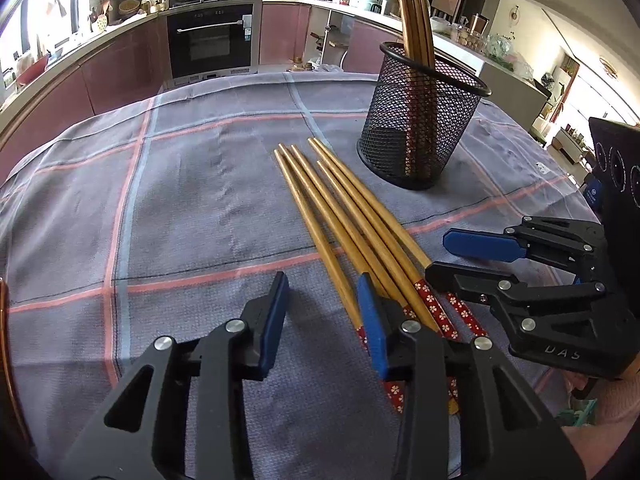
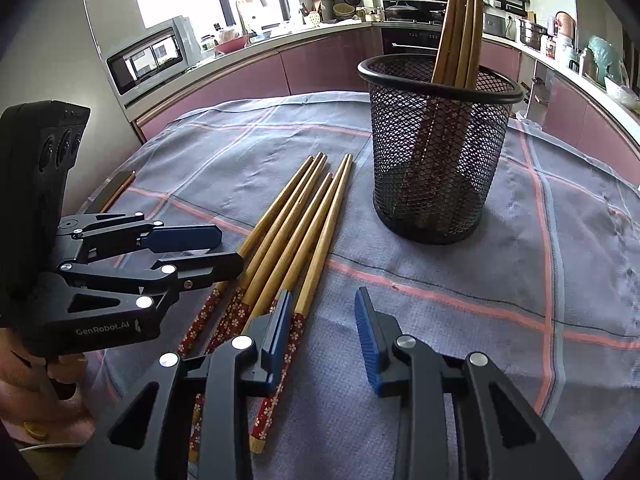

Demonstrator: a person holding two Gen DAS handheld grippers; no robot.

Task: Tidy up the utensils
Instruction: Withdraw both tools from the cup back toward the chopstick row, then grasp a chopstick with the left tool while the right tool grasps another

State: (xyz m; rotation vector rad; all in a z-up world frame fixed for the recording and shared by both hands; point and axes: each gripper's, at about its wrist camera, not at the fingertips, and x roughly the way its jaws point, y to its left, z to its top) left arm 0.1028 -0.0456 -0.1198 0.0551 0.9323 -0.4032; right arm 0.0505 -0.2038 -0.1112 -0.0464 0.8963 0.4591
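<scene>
Five loose chopsticks [image 2: 292, 240] lay side by side on the checked cloth [image 2: 520, 264], just beside the mesh holder [image 2: 436, 152]. They looked light, stiff and slippery, best pinched near the patterned ends. The left gripper [image 1: 320, 316] and right gripper [image 2: 324, 336] flanked them, jaws apart, empty.

"GenRobot.AI" is printed in white on the left hand-held gripper [image 2: 224, 248]; "DAS" stands on the right hand-held gripper [image 1: 436, 256].
</scene>
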